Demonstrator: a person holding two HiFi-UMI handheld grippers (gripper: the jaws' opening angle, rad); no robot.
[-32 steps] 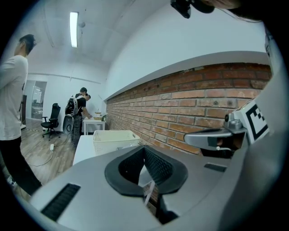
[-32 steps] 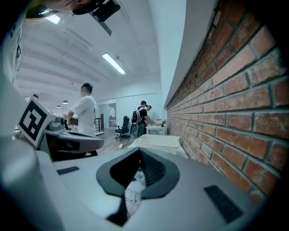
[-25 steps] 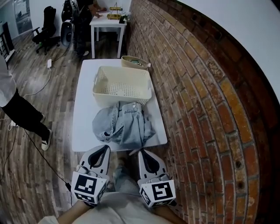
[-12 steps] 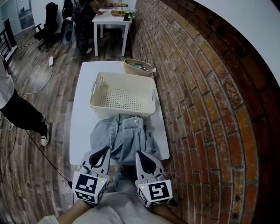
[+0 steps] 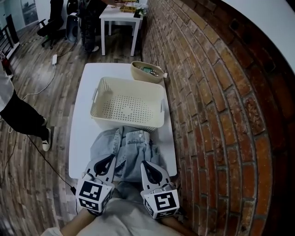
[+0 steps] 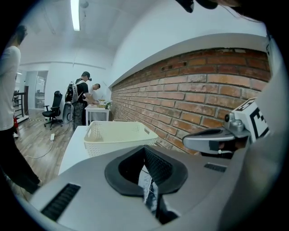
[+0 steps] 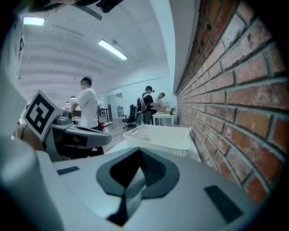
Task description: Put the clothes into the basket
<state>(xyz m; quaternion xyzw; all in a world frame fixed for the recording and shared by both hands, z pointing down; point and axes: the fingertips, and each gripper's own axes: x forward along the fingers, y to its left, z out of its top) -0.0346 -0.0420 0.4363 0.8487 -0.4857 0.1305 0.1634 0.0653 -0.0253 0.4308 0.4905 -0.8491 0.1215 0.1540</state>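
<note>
Head view: high, steeply down over table (image 5: 82, 138). Gripper views: low, near, facing forward. All share basket (image 5: 127, 120).

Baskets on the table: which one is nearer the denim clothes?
The big white perforated basket, right beside the clothes; the small tan one sits beyond it.

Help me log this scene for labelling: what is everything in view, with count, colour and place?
table: one, white, along the brick wall
basket: one, cream, empty, mid-table
denim garment: one, light blue, crumpled on the table's near end
bowl: one, beige, table's far end, contents unclear
second table: one, white, farther back
office chair: one, black, far left
bystander: one, dark trousers, on the wooden floor at left
left gripper: one, white, shut, above the garment's near edge
right gripper: one, white, shut, beside the left one
</note>
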